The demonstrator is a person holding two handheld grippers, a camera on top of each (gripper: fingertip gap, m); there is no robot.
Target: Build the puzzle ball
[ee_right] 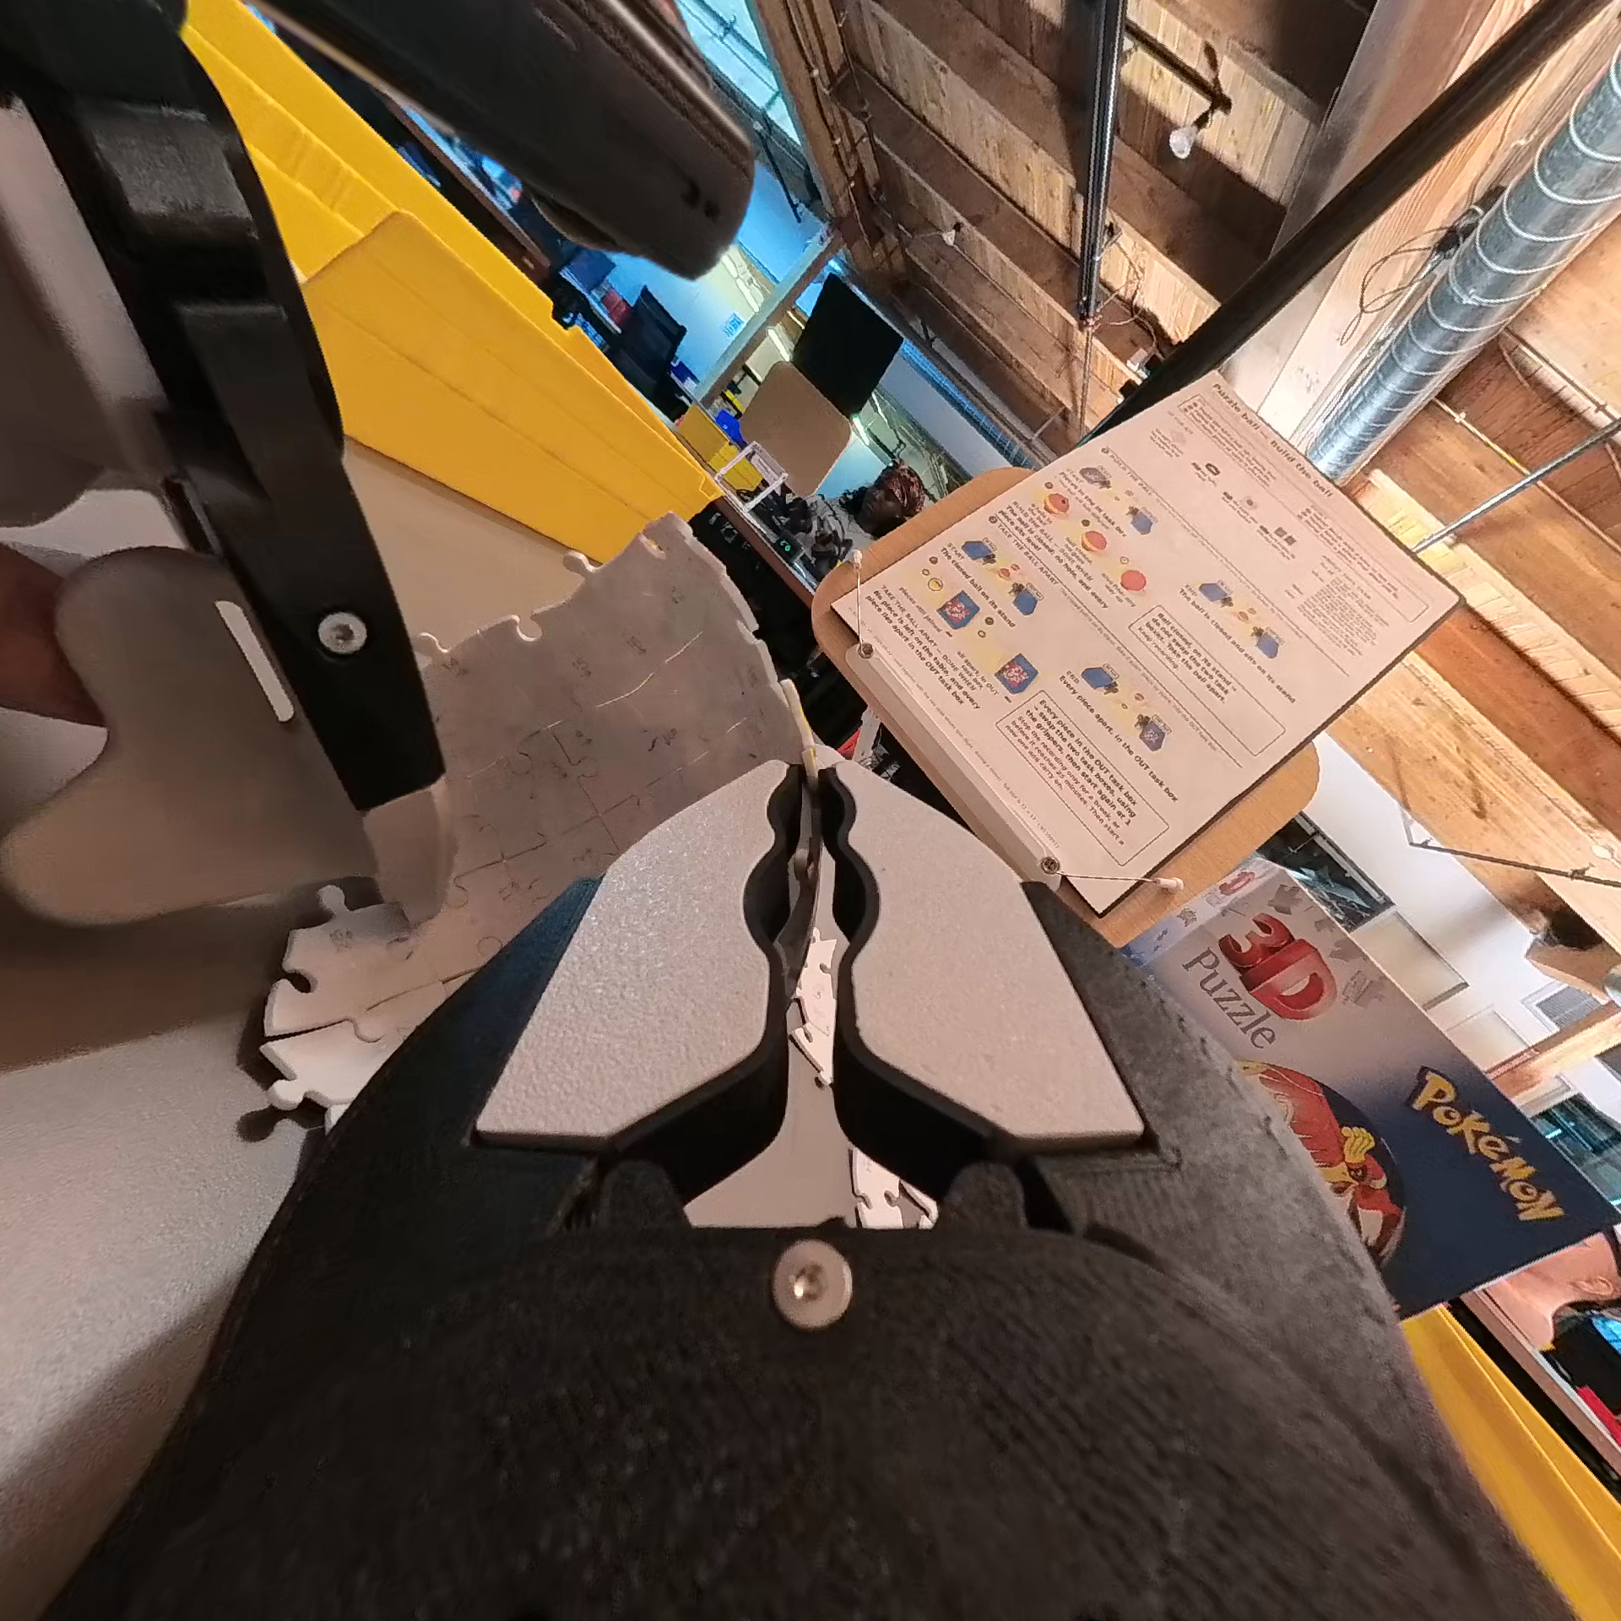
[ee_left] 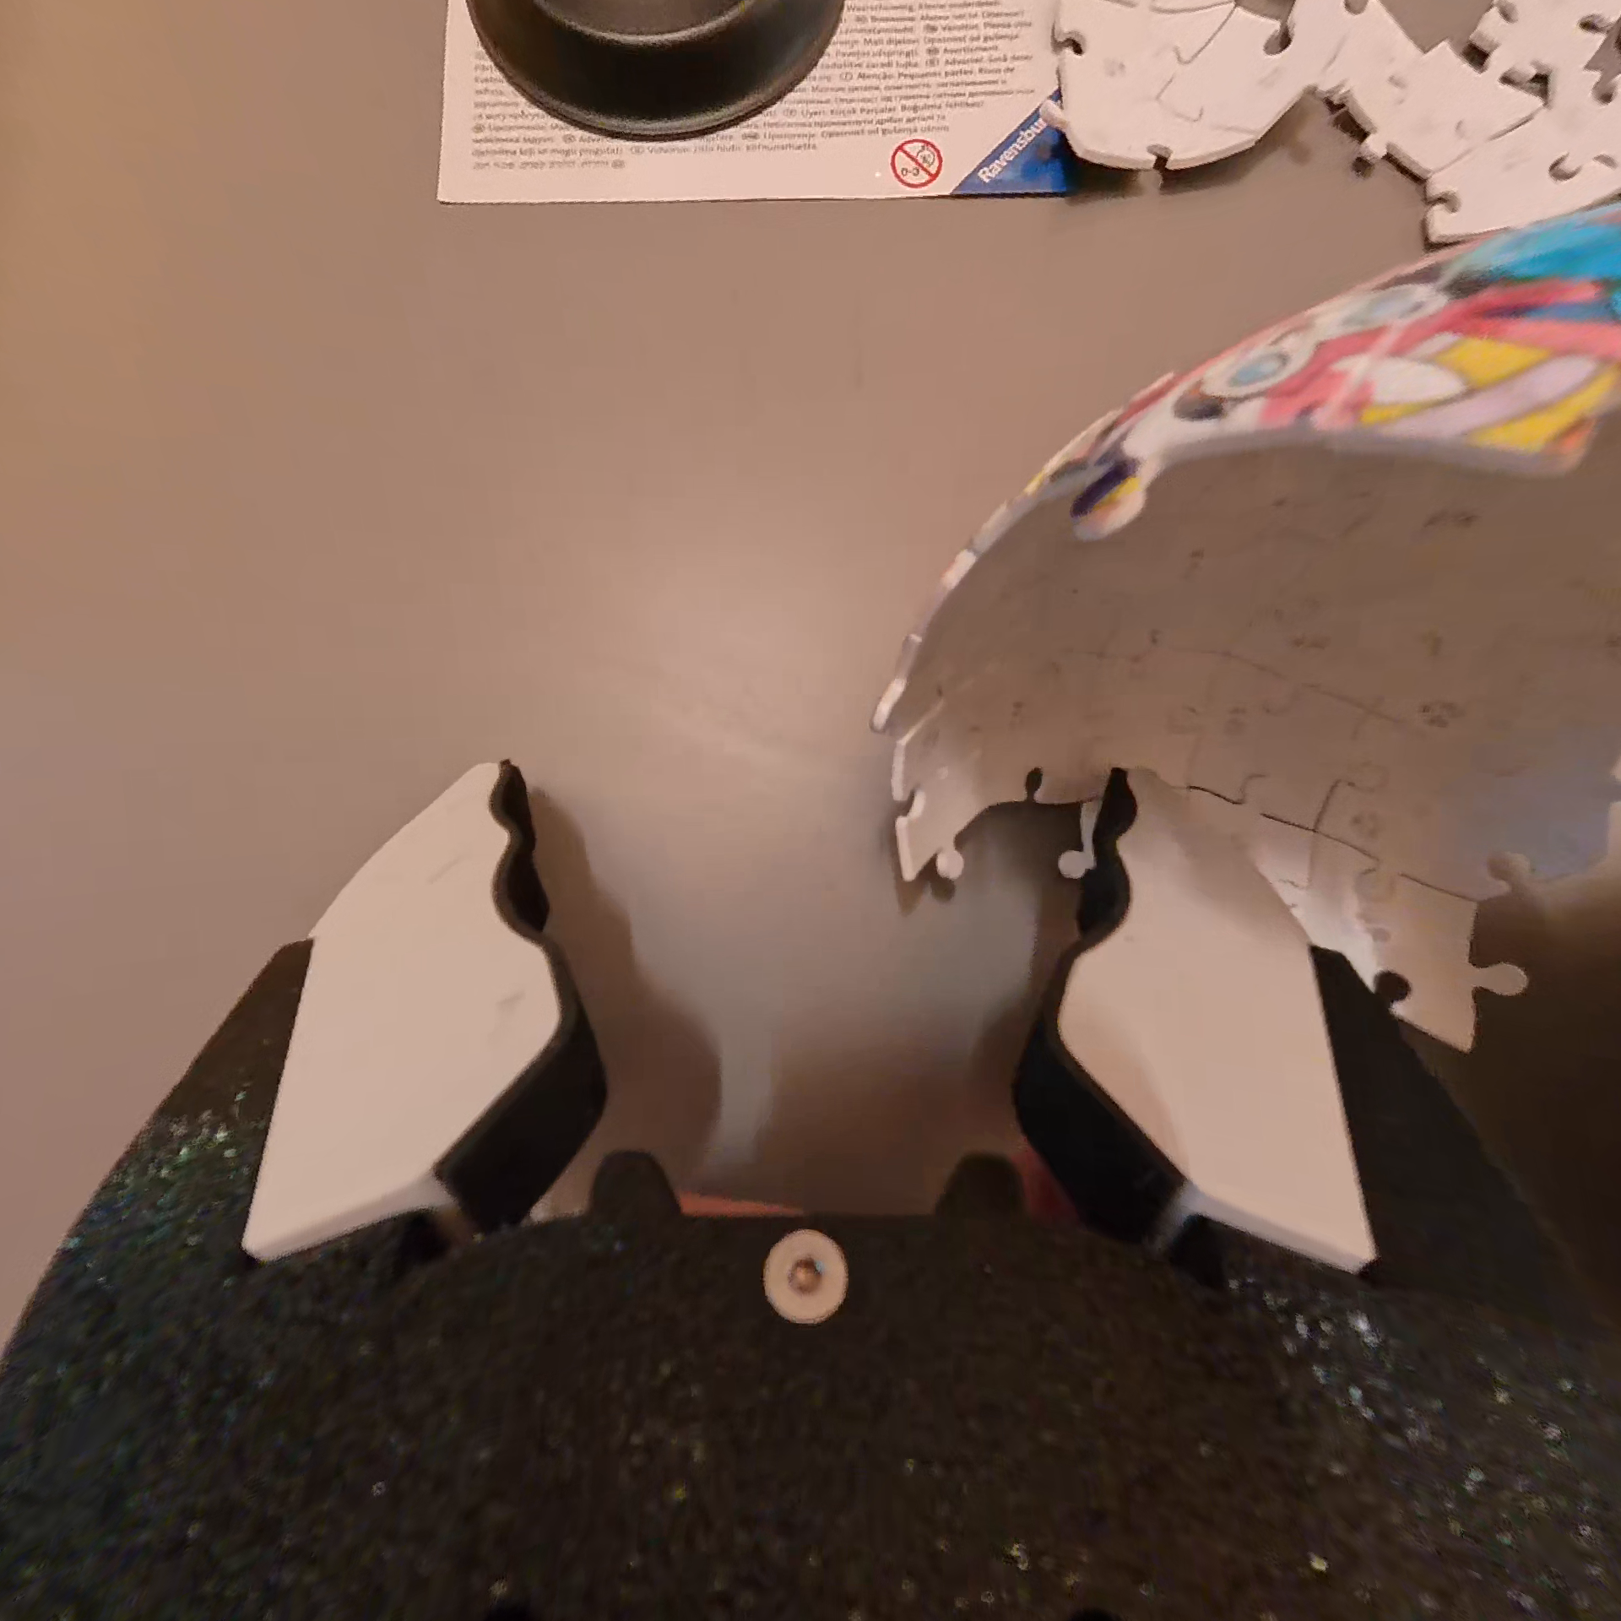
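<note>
The right claw (ee_right: pixel 811 781) is clamped on the rim of the curved shell (ee_left: pixel 1246 667), holding it tilted above the tabletop (ee_left: pixel 526 526), probably to expose its jagged edge. The left claw (ee_left: pixel 811 781) gapes empty, one finger (ee_left: pixel 1175 965) touching that edge, seemingly steadying it.

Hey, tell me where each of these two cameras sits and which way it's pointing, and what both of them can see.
Left wrist view: on the left hand-held gripper, looking down at the grey table; its open fingers show, with the curved puzzle shell at right.
Right wrist view: on the right hand-held gripper, tilted up toward the ceiling and an instruction sheet; its fingers pinch the shell's edge.
Shared: the puzzle shell; the left hand-held gripper also appears in the right wrist view.
</note>
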